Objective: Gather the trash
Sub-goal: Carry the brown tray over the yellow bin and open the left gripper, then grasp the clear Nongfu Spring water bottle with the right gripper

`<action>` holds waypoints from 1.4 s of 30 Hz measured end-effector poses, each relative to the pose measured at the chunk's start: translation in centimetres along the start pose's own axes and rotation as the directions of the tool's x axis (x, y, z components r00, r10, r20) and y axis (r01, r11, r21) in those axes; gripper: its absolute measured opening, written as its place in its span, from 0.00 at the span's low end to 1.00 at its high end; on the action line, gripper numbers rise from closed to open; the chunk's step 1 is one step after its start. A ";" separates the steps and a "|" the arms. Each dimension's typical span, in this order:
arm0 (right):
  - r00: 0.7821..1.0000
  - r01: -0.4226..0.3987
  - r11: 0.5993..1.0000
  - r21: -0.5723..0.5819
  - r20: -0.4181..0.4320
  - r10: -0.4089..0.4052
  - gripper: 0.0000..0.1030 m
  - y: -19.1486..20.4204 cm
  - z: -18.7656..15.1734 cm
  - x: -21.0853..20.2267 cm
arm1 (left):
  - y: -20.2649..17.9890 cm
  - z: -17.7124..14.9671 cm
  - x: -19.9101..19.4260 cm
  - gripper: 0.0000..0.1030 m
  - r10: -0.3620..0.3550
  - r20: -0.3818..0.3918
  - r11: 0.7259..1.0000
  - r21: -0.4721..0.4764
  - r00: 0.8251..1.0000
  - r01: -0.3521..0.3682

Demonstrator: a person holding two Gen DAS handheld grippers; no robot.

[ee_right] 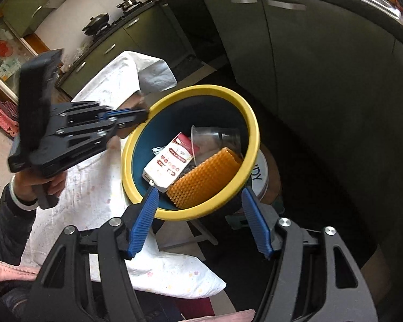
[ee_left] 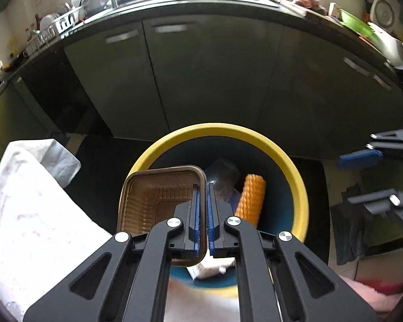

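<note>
Two views. Left wrist: left gripper (ee_left: 202, 209) pinching rim of brown ribbed plastic tray (ee_left: 158, 196), poised over yellow-rimmed blue bin (ee_left: 295, 177), presumably for dropping. Right wrist: right gripper (ee_right: 198, 222) wide, empty, near bin rim; nothing held.

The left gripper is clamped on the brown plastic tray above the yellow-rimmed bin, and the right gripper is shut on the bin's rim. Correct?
Not quite. The right gripper is open and holds nothing, as the right wrist view shows. The left gripper does clamp the brown plastic tray above the yellow-rimmed bin.
</note>
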State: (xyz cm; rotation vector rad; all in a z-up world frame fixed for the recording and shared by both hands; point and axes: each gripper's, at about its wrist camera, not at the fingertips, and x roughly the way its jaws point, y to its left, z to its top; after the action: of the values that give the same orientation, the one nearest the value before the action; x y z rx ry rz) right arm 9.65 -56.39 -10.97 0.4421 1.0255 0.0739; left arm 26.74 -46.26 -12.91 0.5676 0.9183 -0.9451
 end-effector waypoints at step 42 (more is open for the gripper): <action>0.973 -0.228 0.596 -0.770 -0.205 0.107 0.66 34.5 3.7 10.3 | 9.5 -38.5 -27.6 0.89 0.444 0.077 0.696 -0.657 0.893 -0.289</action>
State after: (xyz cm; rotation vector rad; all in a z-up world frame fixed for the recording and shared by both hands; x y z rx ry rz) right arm 23.16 -23.51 -4.29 -0.3040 0.9755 0.7246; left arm 11.80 -0.57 -8.59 0.0416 0.8036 -0.2761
